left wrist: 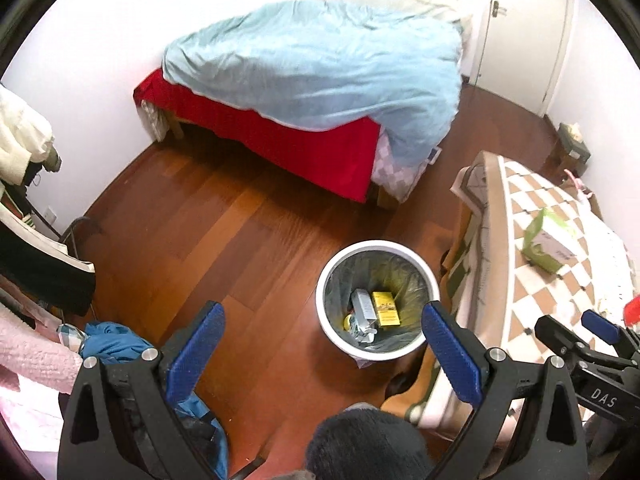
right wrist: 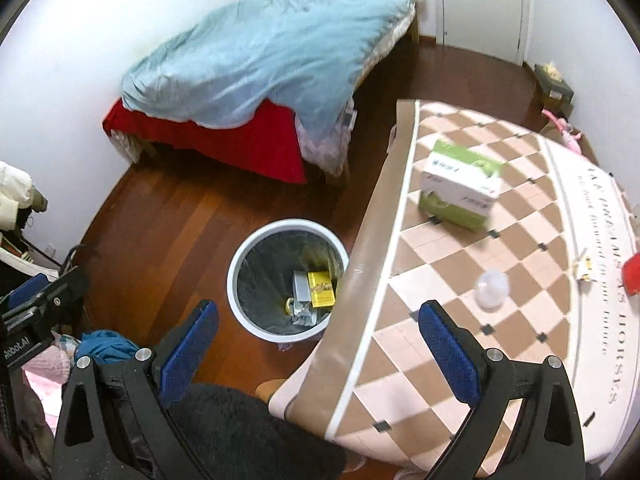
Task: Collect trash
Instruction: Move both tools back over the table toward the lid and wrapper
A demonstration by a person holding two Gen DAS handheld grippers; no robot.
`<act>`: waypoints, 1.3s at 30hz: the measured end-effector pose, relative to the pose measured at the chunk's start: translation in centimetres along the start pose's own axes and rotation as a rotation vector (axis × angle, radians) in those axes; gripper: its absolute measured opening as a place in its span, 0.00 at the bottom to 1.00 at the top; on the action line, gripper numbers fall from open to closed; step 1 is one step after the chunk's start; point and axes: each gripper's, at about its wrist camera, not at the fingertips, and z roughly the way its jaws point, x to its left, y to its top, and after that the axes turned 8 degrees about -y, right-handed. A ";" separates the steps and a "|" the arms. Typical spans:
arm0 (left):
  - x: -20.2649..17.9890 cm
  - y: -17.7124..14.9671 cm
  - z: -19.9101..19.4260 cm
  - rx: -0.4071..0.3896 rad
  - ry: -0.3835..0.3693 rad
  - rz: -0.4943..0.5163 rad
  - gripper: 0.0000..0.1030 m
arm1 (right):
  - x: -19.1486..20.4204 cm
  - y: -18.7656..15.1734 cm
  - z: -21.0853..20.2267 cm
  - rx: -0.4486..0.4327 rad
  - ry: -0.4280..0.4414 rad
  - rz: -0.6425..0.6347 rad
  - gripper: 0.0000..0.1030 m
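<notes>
Both tools were spread wide and held nothing: the left tool (left wrist: 320,344) hung over the lined bin (left wrist: 332,256), the right tool (right wrist: 318,344) over the edge of the checked surface (right wrist: 440,288). A green-and-white box (right wrist: 460,190) and a small translucent ball (right wrist: 492,290) lay on that surface. The box appeared light and stiff, best pinched across its narrow faces; the ball looked light and likely to roll or crush.
</notes>
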 end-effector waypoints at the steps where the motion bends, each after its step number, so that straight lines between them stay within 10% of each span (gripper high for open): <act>1: -0.3 -0.2 -0.6 -0.009 0.000 0.008 0.97 | -0.3 -0.3 -1.0 -0.016 0.005 0.003 0.98; 16: -5.7 -3.1 -5.5 -0.072 -0.012 0.055 0.97 | -7.7 -4.5 -8.0 -0.084 0.105 0.187 0.98; 26: -18.9 -3.7 4.0 0.096 -0.132 0.135 0.97 | -25.6 -6.0 -3.6 0.000 -0.076 0.485 0.97; 30: -24.9 -3.7 8.6 0.186 -0.189 0.206 0.97 | -31.6 -5.4 -0.3 0.052 -0.126 0.546 0.69; 35: -30.5 -4.4 13.2 0.291 -0.254 0.295 0.97 | -36.9 -3.9 4.0 0.089 -0.152 0.597 0.64; 39: -33.2 -4.9 15.8 0.334 -0.263 0.328 0.75 | -38.3 -2.4 6.7 0.103 -0.125 0.615 0.60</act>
